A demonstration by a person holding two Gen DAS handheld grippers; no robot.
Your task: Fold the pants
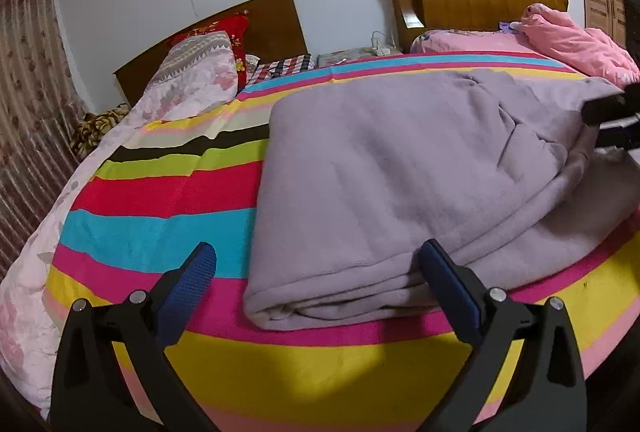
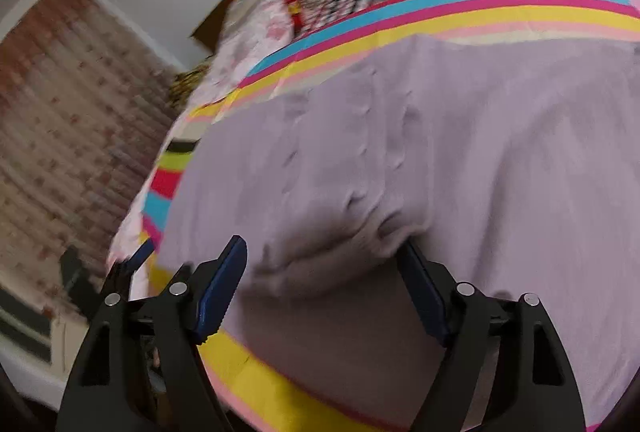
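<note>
Left gripper [image 1: 316,268] wide open, empty, at folded lilac pants [image 1: 400,168] on striped bedspread [image 1: 160,192]. Right gripper [image 2: 324,268] open, straddling a fabric ridge, not clamped.

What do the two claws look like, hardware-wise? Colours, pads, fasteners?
Both match. The left claw has matte black angular plastic fingers with triangular cut-outs, dark blue ribbed pads on the inner faces and round silver fasteners at the pivots. The right claw is built the same, its blue pads with toothed edges. No cables, markings or sleeves are visible.
</note>
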